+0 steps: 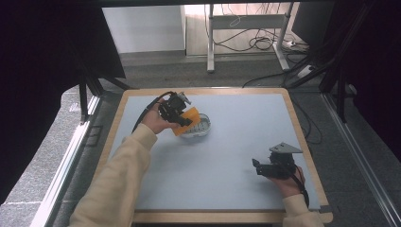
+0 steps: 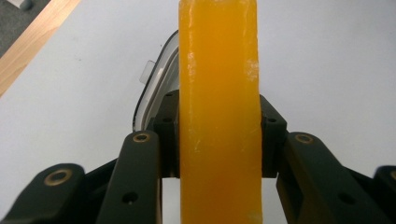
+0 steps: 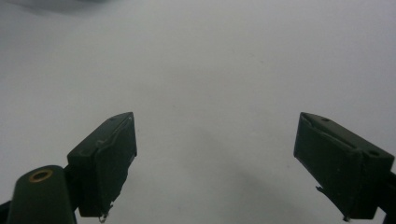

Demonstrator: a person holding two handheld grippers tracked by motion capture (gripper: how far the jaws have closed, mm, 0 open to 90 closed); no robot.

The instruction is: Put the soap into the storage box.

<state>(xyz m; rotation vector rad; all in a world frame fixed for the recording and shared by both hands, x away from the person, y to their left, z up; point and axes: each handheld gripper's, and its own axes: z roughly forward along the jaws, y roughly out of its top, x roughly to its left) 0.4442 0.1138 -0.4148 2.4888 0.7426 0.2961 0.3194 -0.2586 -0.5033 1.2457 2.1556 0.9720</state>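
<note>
Pale grey table top [image 1: 227, 156] with a wooden edge, dark curtains to both sides, a desk frame and loose cables on the floor beyond the far edge

Your left gripper [image 1: 182, 118] sits at the far left of the table, held up off the surface in your left hand [image 1: 155, 120], cream sleeve [image 1: 118, 179] running back to the near edge. Its jaws are clamped on an orange block [image 1: 188, 119]; in the left gripper view the block [image 2: 218, 112] stands upright between the two black pads, both pressing on its sides

Block hangs over the left rim of a white bowl [image 1: 198, 127], which rests on the table just right of the gripper. Whether block and bowl touch, cannot tell. In the left gripper view the bowl's rim [image 2: 156, 84] shows behind the block, to its left

Your right gripper [image 1: 257, 166] lies low at the near right of the table, well apart from the bowl, grey three-cornered plate on top. In the right gripper view its jaws stand spread wide with nothing between them, bare table behind
</note>
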